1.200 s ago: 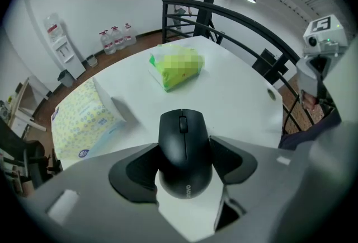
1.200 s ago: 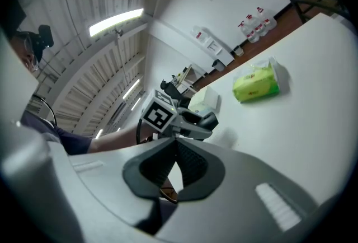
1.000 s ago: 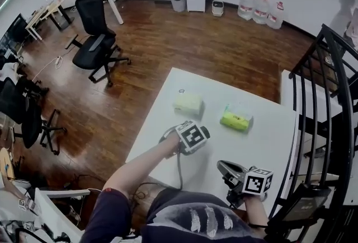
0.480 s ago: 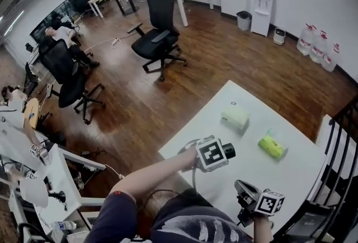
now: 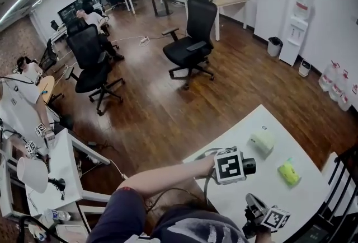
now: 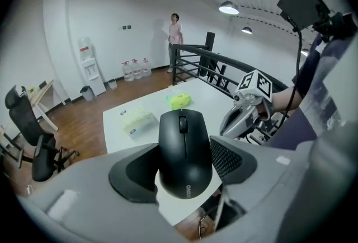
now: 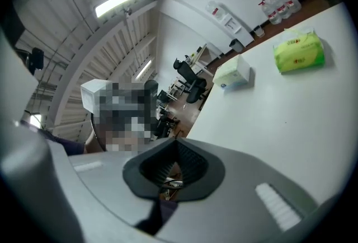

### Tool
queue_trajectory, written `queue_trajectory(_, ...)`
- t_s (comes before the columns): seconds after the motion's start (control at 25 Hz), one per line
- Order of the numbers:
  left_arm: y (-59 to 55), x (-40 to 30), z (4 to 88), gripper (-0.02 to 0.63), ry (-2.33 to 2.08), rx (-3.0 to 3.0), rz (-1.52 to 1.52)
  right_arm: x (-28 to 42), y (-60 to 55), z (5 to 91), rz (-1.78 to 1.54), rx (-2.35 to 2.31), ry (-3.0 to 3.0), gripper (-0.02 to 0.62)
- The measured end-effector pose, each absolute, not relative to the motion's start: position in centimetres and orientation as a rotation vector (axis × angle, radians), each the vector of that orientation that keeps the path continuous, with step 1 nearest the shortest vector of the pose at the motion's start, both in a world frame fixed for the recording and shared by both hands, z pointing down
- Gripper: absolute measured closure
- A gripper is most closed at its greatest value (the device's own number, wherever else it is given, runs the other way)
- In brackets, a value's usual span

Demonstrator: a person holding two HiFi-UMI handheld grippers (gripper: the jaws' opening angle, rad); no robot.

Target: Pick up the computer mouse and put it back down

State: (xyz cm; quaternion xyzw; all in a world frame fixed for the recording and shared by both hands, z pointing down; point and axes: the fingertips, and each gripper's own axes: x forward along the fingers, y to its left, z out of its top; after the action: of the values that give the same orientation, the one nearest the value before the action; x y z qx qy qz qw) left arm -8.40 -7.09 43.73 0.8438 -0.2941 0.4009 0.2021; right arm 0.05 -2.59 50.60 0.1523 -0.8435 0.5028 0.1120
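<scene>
Computer mouse (image 6: 184,141): black, low dome, matte shell, scroll wheel in a slot at the front, small grey print near the tail. It sits lengthwise between the two jaws of your left hand-held gripper (image 6: 184,169). The dark pads are closed against its flanks, so that hand-held gripper is grasping the mouse.

Position: over the near-left edge of the white tabletop (image 7: 291,124), with wood floor showing just below it in the left gripper view. You cannot tell from these views whether the mouse is lifted clear or resting on the surface.

Step, as a judgement: you are in the hold phase, with the grip made and the set-down not yet done. The next move calls for bringing the mouse flat over bare tabletop, well inboard of the edge, lowering it until the underside seats, then parting the jaws evenly. The shell looks smooth and curved, so a skewed squeeze could let it slide forward out of the pads.

Right hand-held gripper (image 7: 173,174): jaws pressed together on nothing, parked low over the near side of the tabletop and not engaged.

Farther out: a pale soft pack (image 6: 137,120) and a bright green wrapped pack (image 6: 179,101) lie apart from each other toward the far side of the tabletop. Both are clear of the mouse.
</scene>
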Motion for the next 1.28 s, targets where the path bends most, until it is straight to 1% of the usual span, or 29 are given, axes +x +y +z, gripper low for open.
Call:
queue_trajectory(0.16,-4.2,-13.9,43.6,0.304,-0.799,2.373,1.124,-5.1,0.1,51.1,1.537,0.466,-2.459,0.591)
queue_trajectory(0.32,-0.7,-17.1,43.8,0.304,-0.780,2.327,1.112,-9.2,2.8,49.7,1.531,0.378,-2.495,0.591)
queue_trajectory(0.44,1.3,-20.9,45.8,0.304,-0.856,2.212,1.261,-12.1,4.2,49.7,1.489,0.271,-2.555,0.591)
queue_trajectory(0.52,2.6,-21.3,46.8,0.304,-0.817,2.220,1.282,-13.2,5.1,50.7,1.469,0.295,-2.548,0.591)
queue_trajectory(0.6,2.1,-20.5,46.4,0.304,-0.770,2.317,1.185,-13.6,5.5,51.7,1.457,0.370,-2.516,0.591)
queue_trajectory(0.72,0.4,-18.2,45.6,0.304,-0.711,2.454,1.040,-12.7,5.0,52.0,1.390,0.475,-2.493,0.591)
queue_trajectory(0.84,0.5,-15.2,46.0,0.302,-0.598,2.509,1.054,-9.8,4.0,52.1,1.310,0.600,-2.492,0.591)
queue_trajectory(0.92,0.6,-14.5,46.6,0.302,-0.555,2.509,1.079,-8.7,3.4,52.2,1.273,0.637,-2.497,0.591)
queue_trajectory(1.08,-0.4,-11.7,46.6,0.301,-0.518,2.522,1.035,-5.0,1.6,51.4,1.174,0.711,-2.483,0.591)
queue_trajectory(1.28,-0.9,-6.2,44.8,0.301,-0.425,2.563,0.983,0.9,0.3,49.4,1.217,0.805,-2.508,0.591)
